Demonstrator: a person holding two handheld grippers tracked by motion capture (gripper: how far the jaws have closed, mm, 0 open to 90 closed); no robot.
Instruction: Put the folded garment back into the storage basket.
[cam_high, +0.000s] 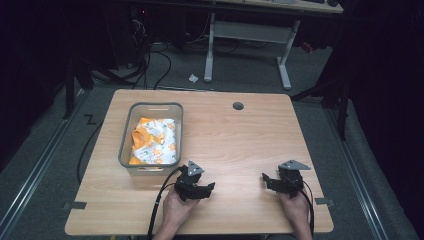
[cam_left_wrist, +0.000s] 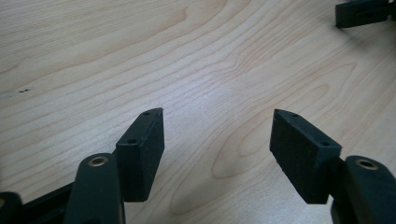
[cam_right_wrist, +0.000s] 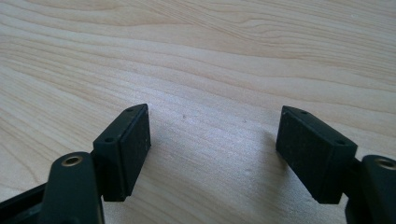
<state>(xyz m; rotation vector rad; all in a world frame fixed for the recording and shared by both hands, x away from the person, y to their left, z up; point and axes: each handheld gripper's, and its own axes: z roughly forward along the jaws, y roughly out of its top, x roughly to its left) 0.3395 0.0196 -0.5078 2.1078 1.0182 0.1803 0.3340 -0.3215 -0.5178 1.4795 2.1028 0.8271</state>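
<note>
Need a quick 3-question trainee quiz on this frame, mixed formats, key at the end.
1. True or false: the left gripper is shut on the cloth.
2. Multiple choice: the orange and white patterned cloth lies A) on the bare wooden table, B) inside the grey bin, C) between the right gripper's fingers.
3. Fill in: in the right gripper view, the right gripper has nothing but bare ____ between its fingers.

Key: 1 false, both grippers are open and hold nothing. 2 B. 3 table.
</note>
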